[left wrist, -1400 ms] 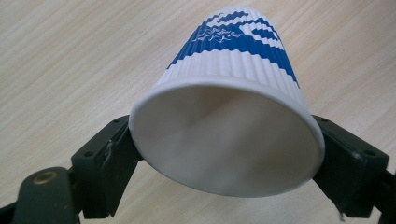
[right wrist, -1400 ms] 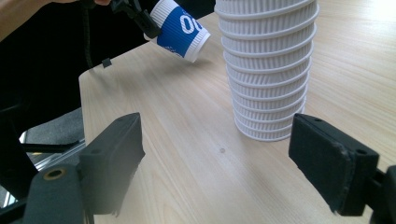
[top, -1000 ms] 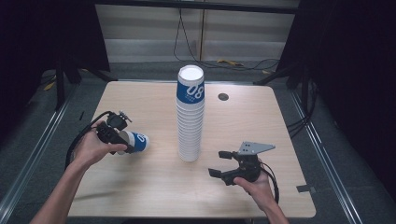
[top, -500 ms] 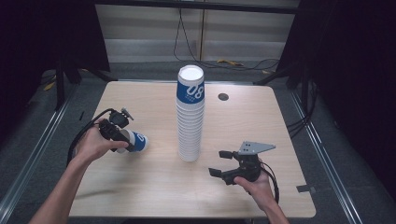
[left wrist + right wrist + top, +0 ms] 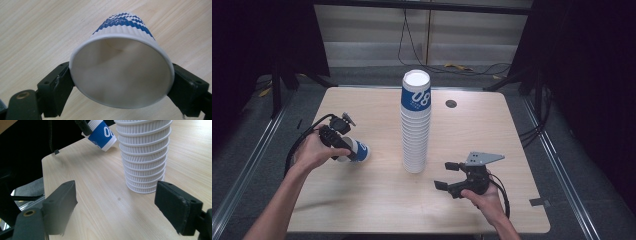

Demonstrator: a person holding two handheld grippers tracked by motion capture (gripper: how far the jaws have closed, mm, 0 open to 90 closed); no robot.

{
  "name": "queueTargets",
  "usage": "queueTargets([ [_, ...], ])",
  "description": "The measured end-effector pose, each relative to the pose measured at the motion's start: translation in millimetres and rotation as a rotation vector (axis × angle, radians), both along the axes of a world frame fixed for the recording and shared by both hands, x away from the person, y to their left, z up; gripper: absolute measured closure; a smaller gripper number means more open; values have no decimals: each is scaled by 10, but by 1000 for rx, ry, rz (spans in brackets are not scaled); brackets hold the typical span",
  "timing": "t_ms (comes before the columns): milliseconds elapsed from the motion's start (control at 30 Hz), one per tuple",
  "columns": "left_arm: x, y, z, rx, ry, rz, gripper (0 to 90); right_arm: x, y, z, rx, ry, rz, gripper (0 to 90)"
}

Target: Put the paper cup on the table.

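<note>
Left tool [image 5: 343, 145] clamped on single cup [image 5: 354, 150], right tool [image 5: 451, 176] jaws apart, empty.
Cup tilted, low over worktop [image 5: 377, 200], left of cup stack [image 5: 415, 125]; right tool near stack base.

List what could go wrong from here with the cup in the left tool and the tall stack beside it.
1. The blue-and-white ribbed paper cup sits gripped at its rim by the left tool; the thin rim may buckle or slip out.
2. The tall stack of white ribbed paper cups stands narrow and high on the wooden table; a bump while adding the cup could topple it.
3. The open right tool sits close to the stack's base and may nudge it.
</note>
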State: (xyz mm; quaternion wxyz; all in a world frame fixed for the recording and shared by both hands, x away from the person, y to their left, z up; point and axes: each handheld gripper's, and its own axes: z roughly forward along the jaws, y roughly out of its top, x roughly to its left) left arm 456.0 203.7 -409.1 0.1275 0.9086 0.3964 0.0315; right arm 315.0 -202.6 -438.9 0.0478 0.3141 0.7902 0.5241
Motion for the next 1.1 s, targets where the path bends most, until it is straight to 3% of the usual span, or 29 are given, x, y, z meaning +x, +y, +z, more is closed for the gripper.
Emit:
queueTargets([
  [100, 17, -27, -17, 20, -12, -1, 142, 18, 8, -17, -2, 7, 1, 178],
  [267, 49, -27, -25, 12, 3, -6, 139, 41, 8, -43, 2, 14, 4, 178],
  [333, 38, -42, 11, 15, -19, 12, 139, 42, 6, -56, -1, 15, 10, 178],
  [433, 35, -58, 32, 6, -7, 8, 140, 43, -6, -66, -2, 20, 8, 178],
  [567, 34, -65, 33, 16, -31, 23, 139, 31, -11, -54, 1, 12, 9, 178],
  [867, 21, -126, 7, -16, -44, 6, 140, 27, 22, -59, -13, 11, 18, 178],
  [1100, 15, -133, -36, -64, -94, 10, 139, 33, 4, -59, -10, 13, 12, 178],
])
